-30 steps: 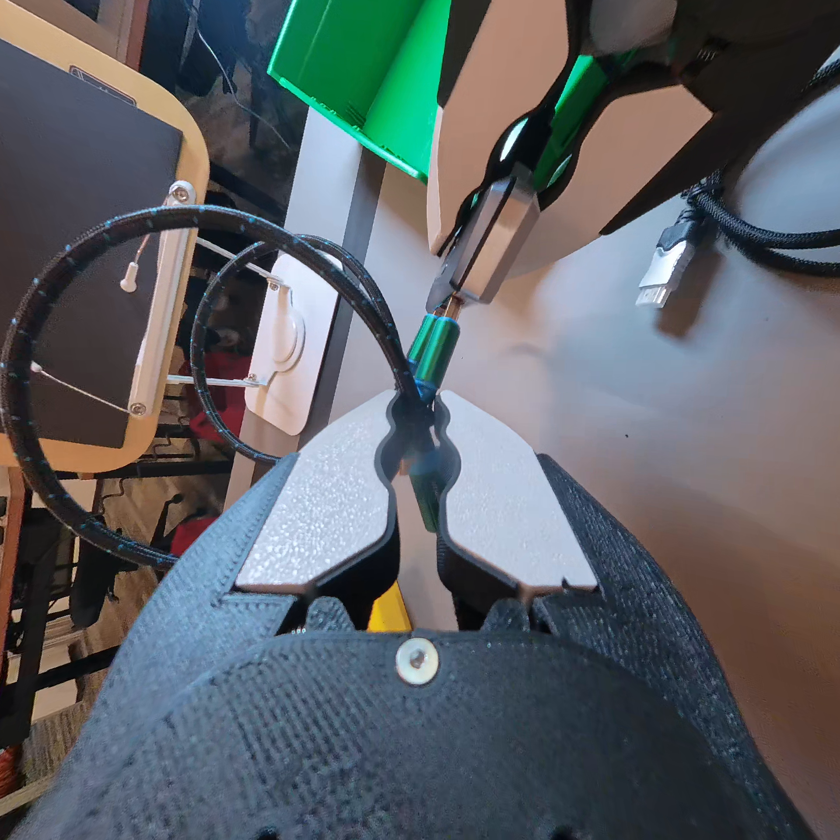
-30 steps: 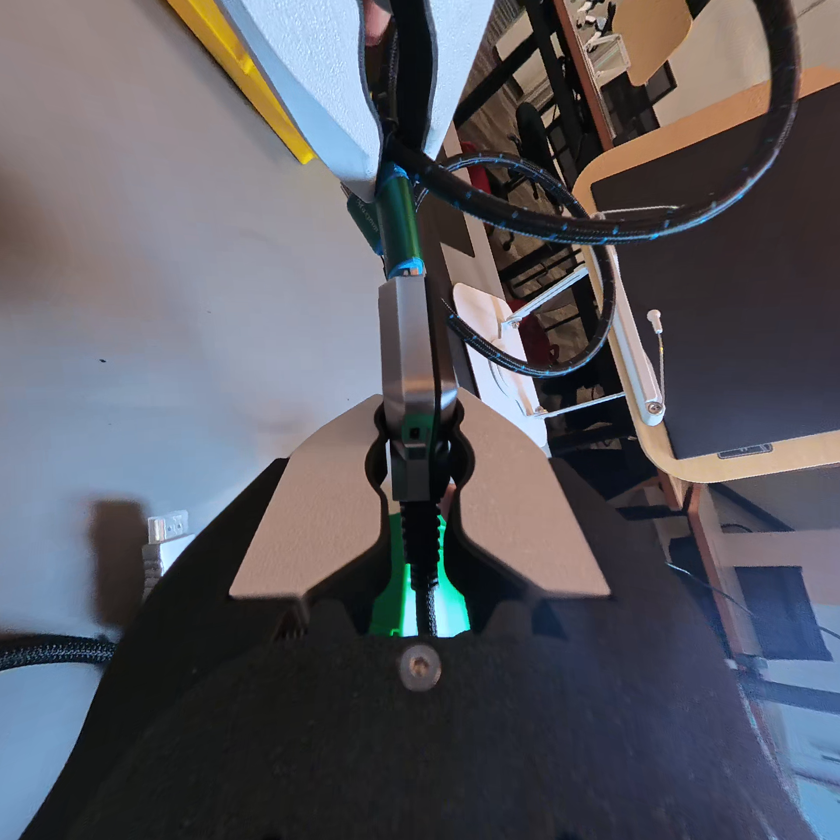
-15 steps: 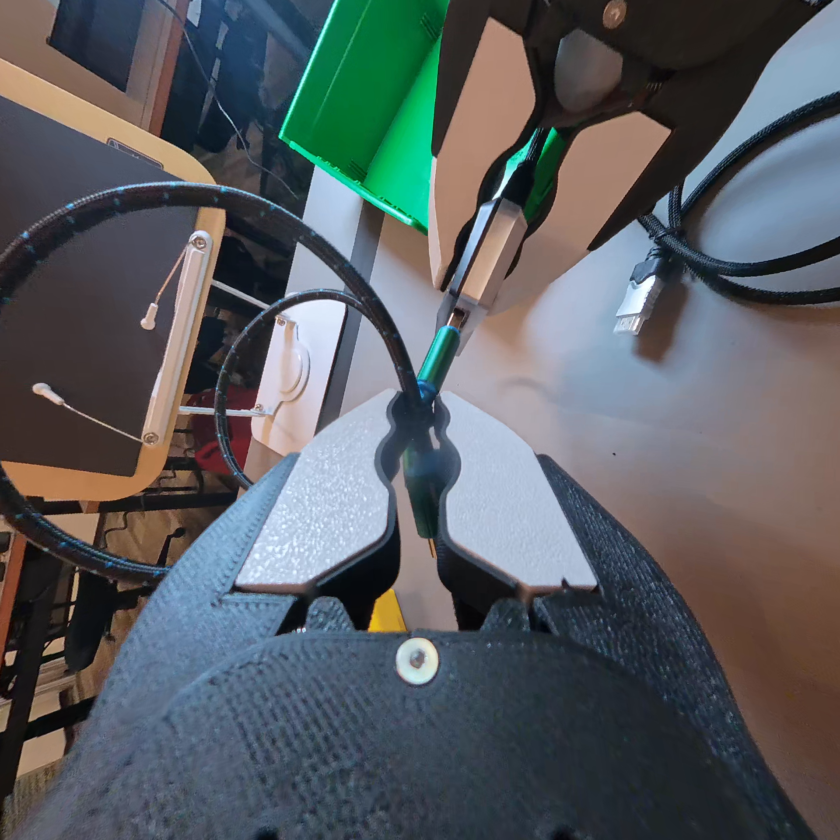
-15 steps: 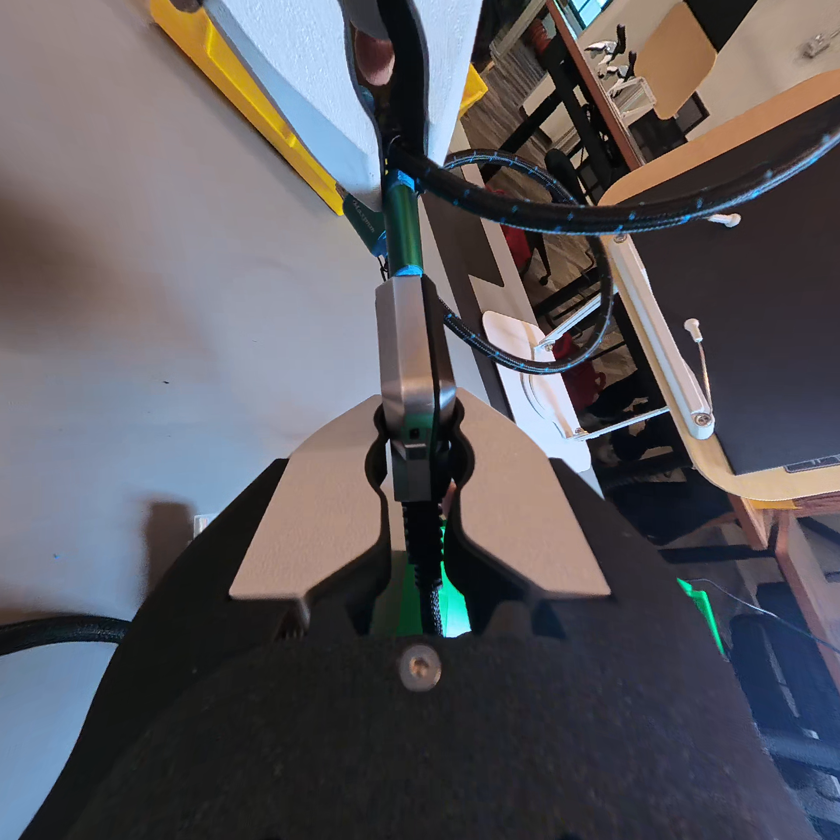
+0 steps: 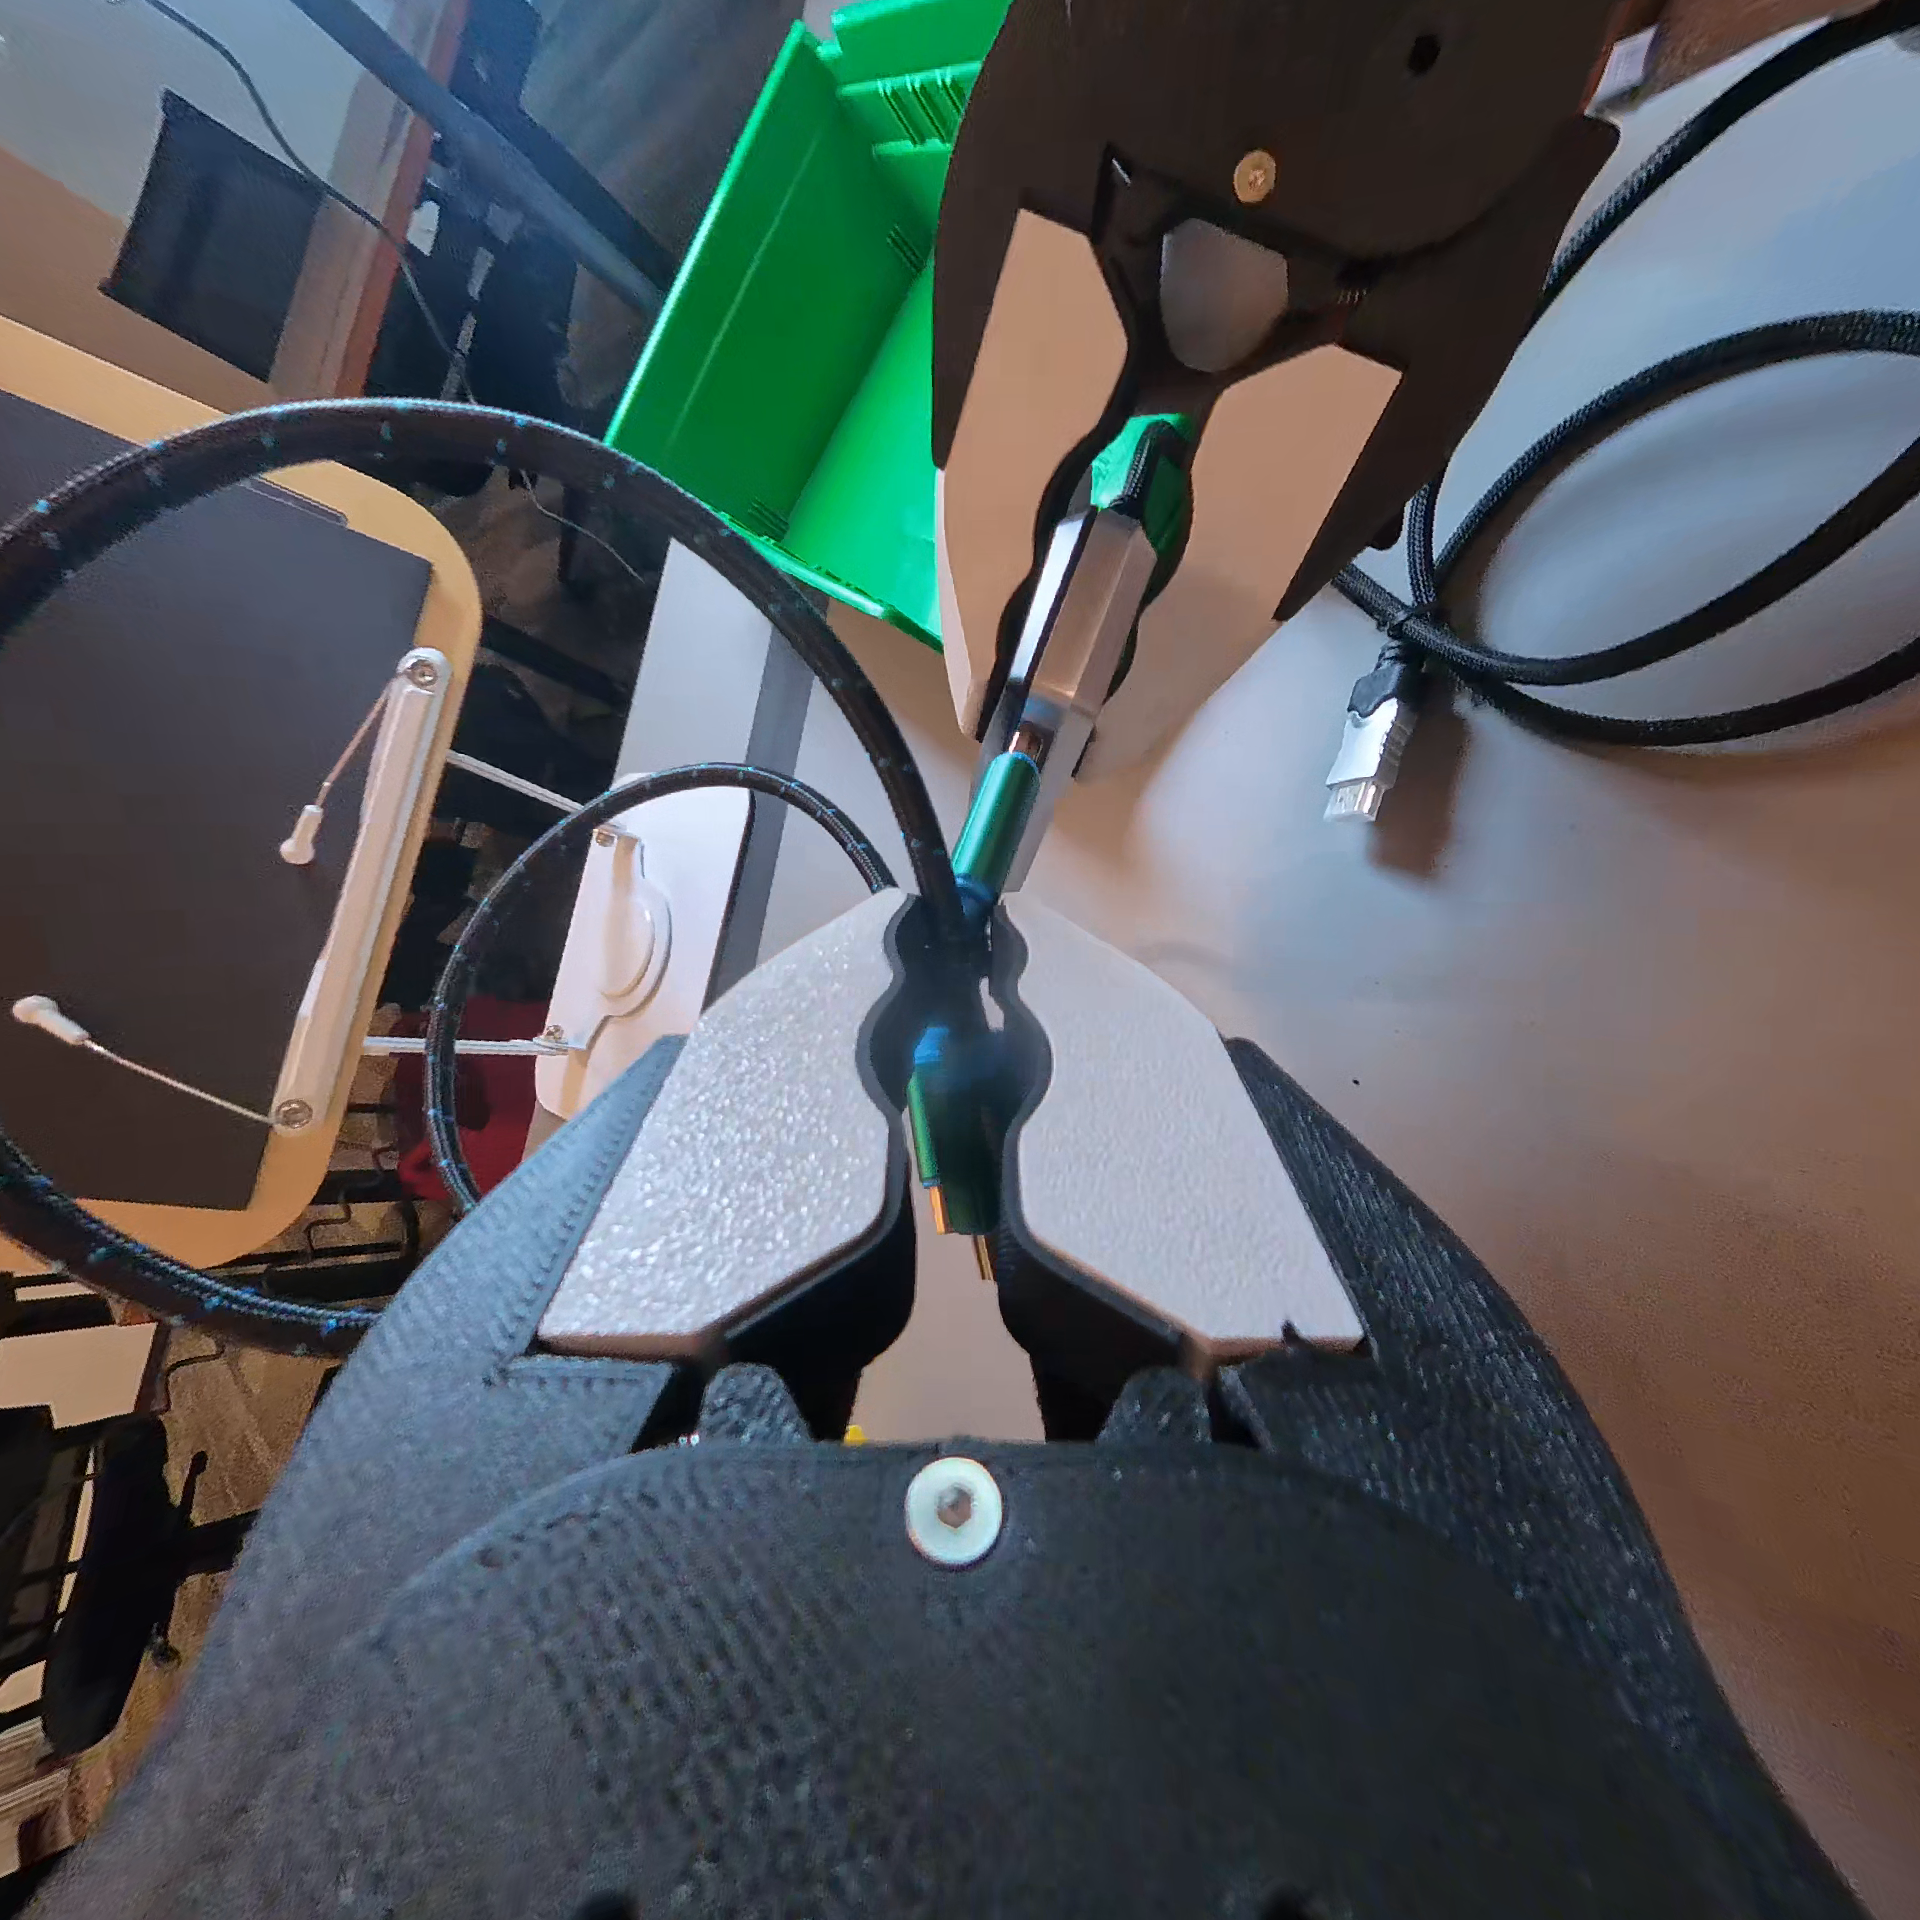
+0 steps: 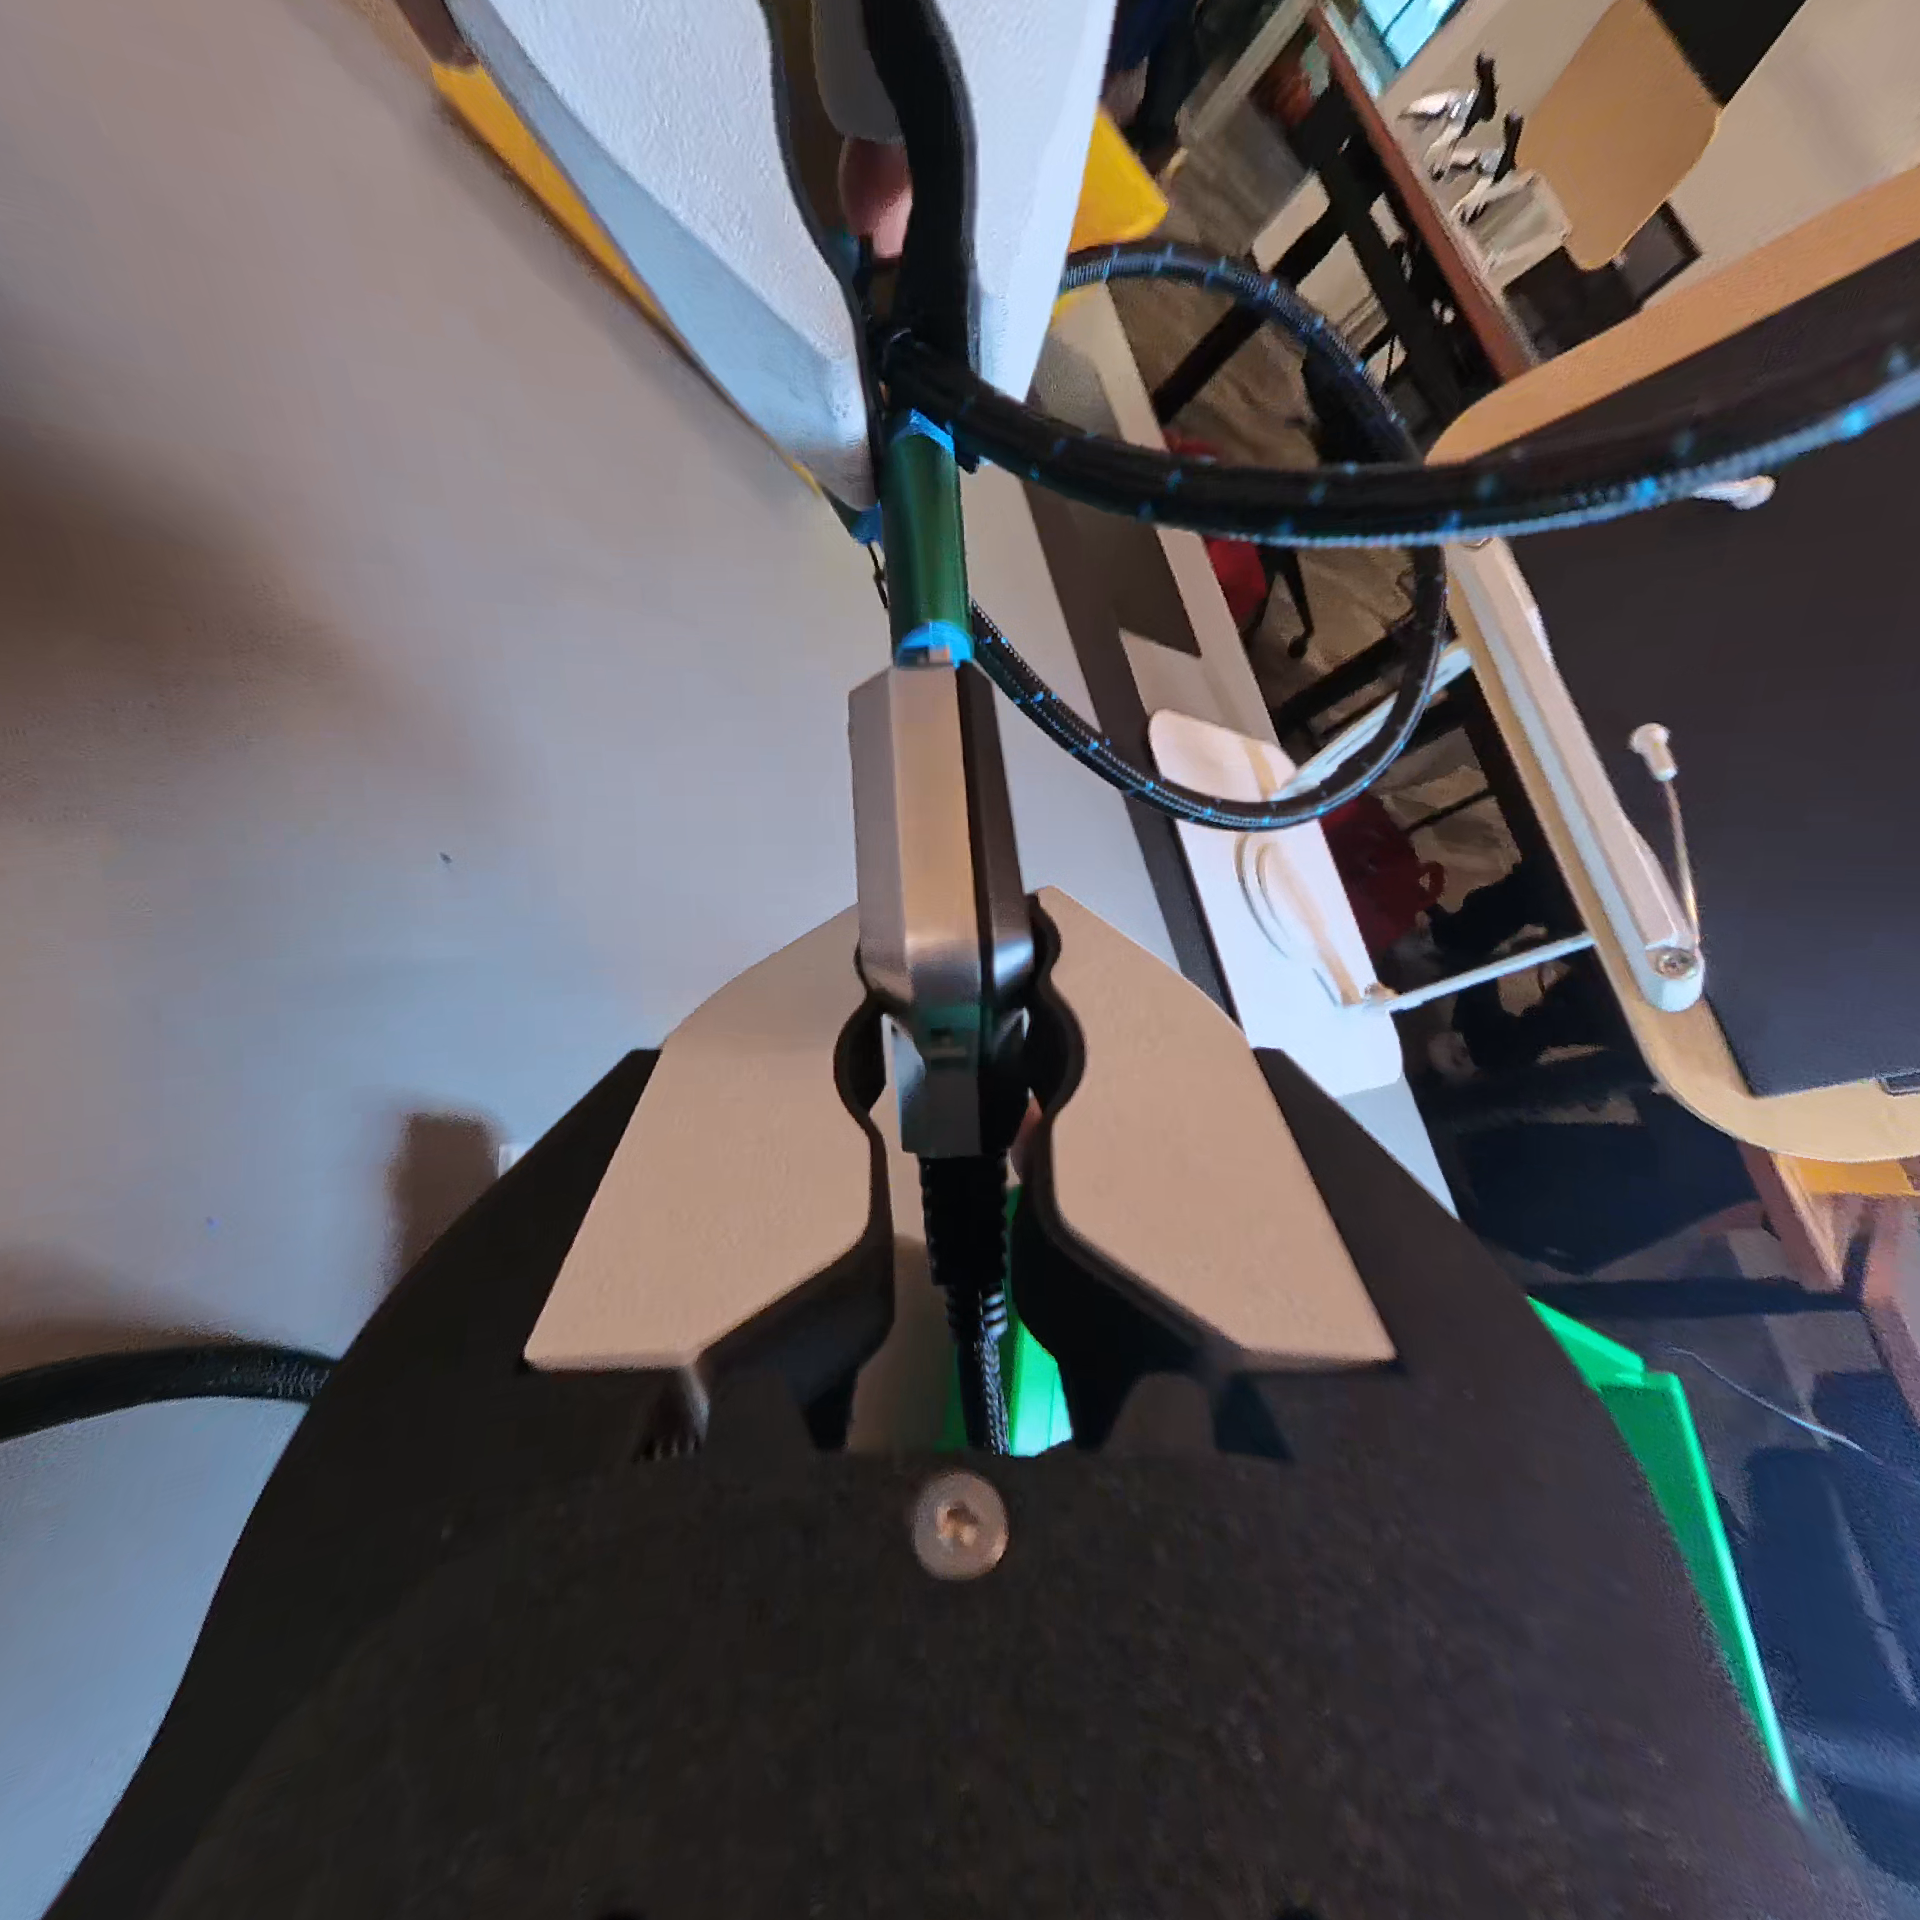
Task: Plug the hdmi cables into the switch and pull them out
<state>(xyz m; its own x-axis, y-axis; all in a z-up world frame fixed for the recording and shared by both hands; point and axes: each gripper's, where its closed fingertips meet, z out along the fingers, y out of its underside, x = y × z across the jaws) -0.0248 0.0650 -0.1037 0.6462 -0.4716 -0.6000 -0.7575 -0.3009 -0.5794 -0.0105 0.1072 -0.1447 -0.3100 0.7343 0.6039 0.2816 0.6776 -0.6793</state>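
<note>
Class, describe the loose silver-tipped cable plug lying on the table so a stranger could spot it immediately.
Start at the pale table and look to the right of the right gripper. There a bundle of black braided cable lies coiled, and the loose plug sticks out of it. Unlike the green plug held by the left gripper, it is silver, ungripped and lying flat.

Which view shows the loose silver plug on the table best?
Left wrist view: the silver plug lies fully visible on the table, at the end of its black cable. In the right wrist view, the right hand-held gripper hides it; only a pale sliver and shadow show at its left edge.
</note>
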